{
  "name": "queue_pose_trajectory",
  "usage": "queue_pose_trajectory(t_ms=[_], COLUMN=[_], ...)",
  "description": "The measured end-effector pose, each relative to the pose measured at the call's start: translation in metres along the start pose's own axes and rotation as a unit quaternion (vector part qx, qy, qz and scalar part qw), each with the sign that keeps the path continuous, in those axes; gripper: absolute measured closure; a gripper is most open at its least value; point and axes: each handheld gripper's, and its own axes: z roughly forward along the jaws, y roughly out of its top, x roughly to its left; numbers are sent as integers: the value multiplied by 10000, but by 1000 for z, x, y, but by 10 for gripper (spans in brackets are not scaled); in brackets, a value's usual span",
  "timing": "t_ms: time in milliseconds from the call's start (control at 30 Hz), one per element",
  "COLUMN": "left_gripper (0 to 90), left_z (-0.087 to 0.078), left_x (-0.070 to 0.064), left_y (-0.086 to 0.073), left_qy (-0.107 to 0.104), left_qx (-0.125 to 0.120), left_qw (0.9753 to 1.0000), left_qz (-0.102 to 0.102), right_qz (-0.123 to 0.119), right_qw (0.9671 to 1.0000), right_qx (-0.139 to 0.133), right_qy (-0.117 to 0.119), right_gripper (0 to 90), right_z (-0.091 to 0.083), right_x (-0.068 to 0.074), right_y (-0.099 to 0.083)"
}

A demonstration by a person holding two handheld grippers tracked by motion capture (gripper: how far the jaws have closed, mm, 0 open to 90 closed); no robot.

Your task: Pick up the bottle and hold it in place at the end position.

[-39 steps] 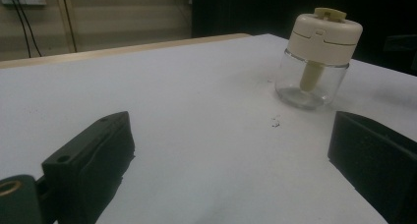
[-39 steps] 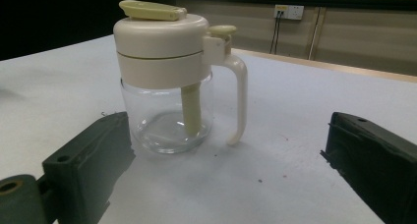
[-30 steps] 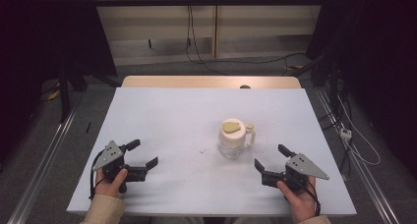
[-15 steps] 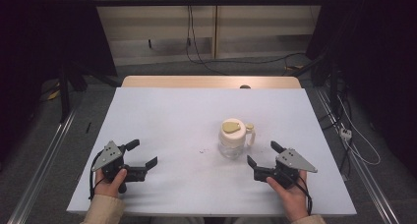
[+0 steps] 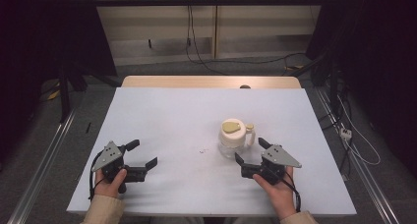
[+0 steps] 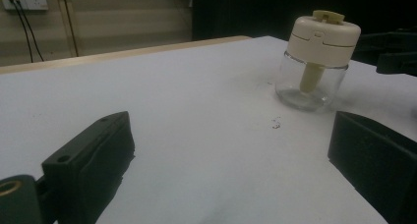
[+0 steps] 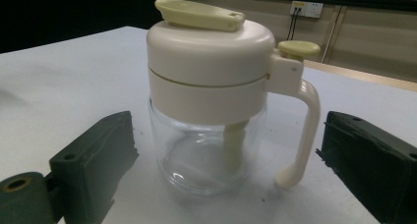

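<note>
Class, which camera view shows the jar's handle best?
The right gripper view: the jar stands close between the open jaws, its handle in full profile. The high view shows the handle small, from above. The left gripper view shows the jar farther off, its handle hidden.

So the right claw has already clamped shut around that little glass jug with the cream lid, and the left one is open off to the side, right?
Not quite. The right claw is open too: the right gripper view shows its jaws spread on either side of the jug, not touching it. The left claw is open off to the side, as you said.
</note>
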Motion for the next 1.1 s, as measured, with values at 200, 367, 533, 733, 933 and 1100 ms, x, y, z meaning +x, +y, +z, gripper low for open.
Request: queue_pose_trajectory(t_ms=[200,367,533,733,933,1100], left_gripper=[29,29,30,29,29,29], left_z=[0,-1,-1,-1,-1,0], left_x=[0,0,0,0,0,0], left_y=[0,-1,-1,-1,-1,-1], left_qy=[1,-10,-2,-19,-10,-9], left_qx=[-15,18,32,22,27,35], left_qw=[10000,10000,10000,10000,10000,10000], left_qz=[11,21,24,16,-2,-14], right_qz=[-54,104,186,176,263,343], right_qw=[9999,9999,9996,9994,9991,9987], right_qx=[98,105,178,234,266,266], right_qy=[44,-69,-104,-202,-212,-258], right_gripper=[75,83,84,50,69,66], right_z=[13,20,27,35,38,42], right_x=[11,13,15,16,20,19], right_y=[2,3,5,7,7,7])
